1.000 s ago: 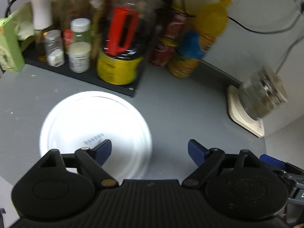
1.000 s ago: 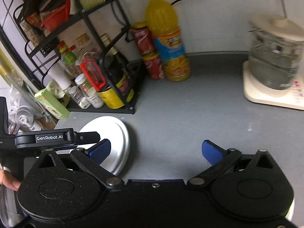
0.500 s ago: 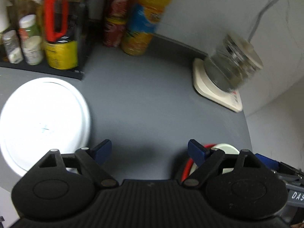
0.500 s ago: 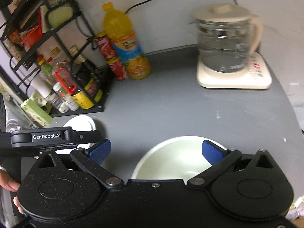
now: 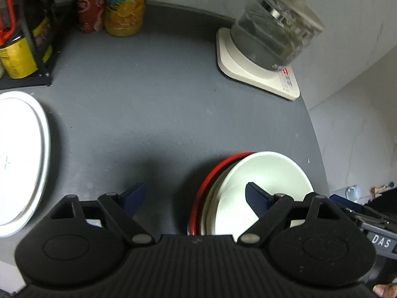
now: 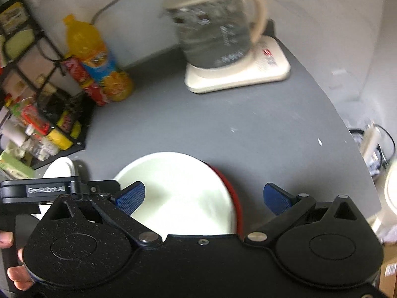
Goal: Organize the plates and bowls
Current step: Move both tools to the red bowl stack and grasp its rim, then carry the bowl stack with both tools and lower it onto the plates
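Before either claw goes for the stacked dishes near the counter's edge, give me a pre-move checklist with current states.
1. Left claw open and empty: ok.
2. Right claw open and empty: ok.
3. White dish sits on top of the red-rimmed plate, reachable: ok.
4. Stack away from the kettle: ok.
5. White plate lying apart from the stack, on the counter: ok.
6. Number of dishes in the stack: cannot tell.

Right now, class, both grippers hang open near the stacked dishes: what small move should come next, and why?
Probably ease the right gripper down so its open jaws straddle the near rim of the white bowl. That bowl sits on top of the red-rimmed plate, nothing is gripped yet, and the white plate lies apart to the left. The left gripper is also open.
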{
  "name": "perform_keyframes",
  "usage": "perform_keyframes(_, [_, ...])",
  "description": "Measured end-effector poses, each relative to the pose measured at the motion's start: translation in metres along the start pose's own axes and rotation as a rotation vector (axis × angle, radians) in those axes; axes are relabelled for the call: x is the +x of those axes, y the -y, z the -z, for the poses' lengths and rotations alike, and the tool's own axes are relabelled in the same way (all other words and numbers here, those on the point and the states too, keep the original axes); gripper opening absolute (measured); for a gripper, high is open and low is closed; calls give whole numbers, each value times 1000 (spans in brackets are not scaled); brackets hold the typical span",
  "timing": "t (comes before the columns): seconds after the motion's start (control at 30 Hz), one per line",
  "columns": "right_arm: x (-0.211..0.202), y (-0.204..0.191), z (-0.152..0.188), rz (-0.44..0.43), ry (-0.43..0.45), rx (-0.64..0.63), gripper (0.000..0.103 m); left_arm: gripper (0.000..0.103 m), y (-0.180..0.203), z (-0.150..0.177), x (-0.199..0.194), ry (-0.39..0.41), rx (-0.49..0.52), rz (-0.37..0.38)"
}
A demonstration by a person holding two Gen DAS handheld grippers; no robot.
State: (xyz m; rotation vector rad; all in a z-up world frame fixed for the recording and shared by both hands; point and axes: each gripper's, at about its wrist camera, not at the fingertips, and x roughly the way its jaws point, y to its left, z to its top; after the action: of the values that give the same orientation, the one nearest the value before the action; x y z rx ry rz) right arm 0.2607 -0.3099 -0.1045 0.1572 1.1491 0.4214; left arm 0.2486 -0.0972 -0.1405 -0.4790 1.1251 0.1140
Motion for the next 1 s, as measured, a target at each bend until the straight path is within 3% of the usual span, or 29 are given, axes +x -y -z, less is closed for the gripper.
perform_keyframes(0.2, [16,24,11,13,-36,88,98,83,2,-4,17,-41,37,-21])
perform_keyframes(0.4, [31,34,19,28,-84,141,84,80,1,-6,34,-92,74,3])
perform_keyframes(0.53, [39,37,28,42,-134,180,72,70,-1,-4,49,-155,76,11])
perform_keyframes(0.7, [42,37,35,22,-169,248,66,64,-4,-1,63,-226,70,23])
perform_keyframes(0.83, [49,38,37,37,-190,249,59,63,0,0,67,-227,110,18])
perform_keyframes(1.0, [57,43,43,-1,-207,288,43,47,1,0,71,-239,101,71])
